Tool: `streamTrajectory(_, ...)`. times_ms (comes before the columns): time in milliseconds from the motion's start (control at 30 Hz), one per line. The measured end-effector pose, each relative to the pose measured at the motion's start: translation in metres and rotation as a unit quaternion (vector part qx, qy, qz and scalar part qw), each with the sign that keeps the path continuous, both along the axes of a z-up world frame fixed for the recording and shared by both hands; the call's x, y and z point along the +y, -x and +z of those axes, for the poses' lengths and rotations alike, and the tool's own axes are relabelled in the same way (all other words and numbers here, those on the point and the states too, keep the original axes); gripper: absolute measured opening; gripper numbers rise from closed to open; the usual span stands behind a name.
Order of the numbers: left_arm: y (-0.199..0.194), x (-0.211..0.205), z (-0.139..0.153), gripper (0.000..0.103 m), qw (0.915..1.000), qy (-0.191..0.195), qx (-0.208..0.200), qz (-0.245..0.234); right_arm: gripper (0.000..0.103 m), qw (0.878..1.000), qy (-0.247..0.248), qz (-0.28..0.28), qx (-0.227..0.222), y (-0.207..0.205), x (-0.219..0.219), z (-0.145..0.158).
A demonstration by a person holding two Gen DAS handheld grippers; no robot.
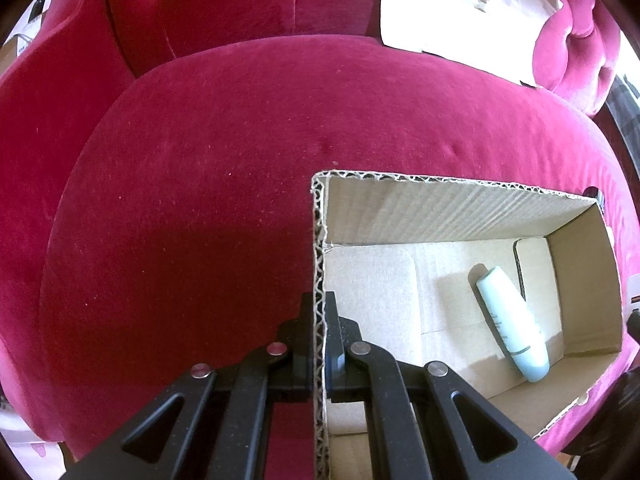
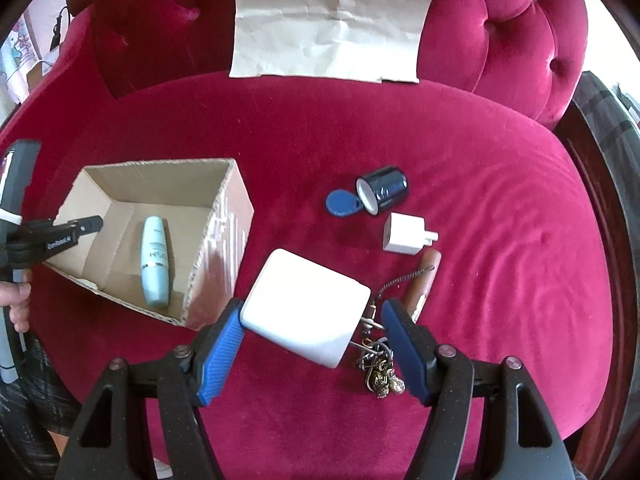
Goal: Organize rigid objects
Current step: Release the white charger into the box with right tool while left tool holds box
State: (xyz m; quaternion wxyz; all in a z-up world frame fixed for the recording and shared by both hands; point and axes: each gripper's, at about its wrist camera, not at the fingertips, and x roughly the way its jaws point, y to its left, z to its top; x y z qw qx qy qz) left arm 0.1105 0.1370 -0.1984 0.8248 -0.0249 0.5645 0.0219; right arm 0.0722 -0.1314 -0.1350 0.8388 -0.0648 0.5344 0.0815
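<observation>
Pale blue bottle (image 2: 154,266) already boxed; cardboard box (image 1: 320,264) wall pinched in closed left gripper (image 1: 319,312) jaws; white case (image 2: 306,306) held between wide right gripper (image 2: 310,316) jaws, lower centre; five items left on sofa cushion (image 2: 500,220).

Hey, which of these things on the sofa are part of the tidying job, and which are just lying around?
Job:
box, left tongs clamped on its wall
bottle already inside
white case between the right tongs
key fob
dark can
charger
keys
brown tube

Lying about:
paper
sofa
</observation>
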Motion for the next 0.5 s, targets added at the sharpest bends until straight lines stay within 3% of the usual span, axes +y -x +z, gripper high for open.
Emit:
streamTrajectory(233,0.000,-0.003,0.000,0.003,1.0000,-0.008,-0.001,-0.004,0.074,1.000,-0.006,0.014,-0.021,-0.003,0.017,0.031)
streamTrajectory(500,0.001,-0.002,0.000,0.003,1.0000,-0.005,0.000,-0.002,0.074,0.999,-0.009,0.035,-0.034,-0.007,0.039,0.045)
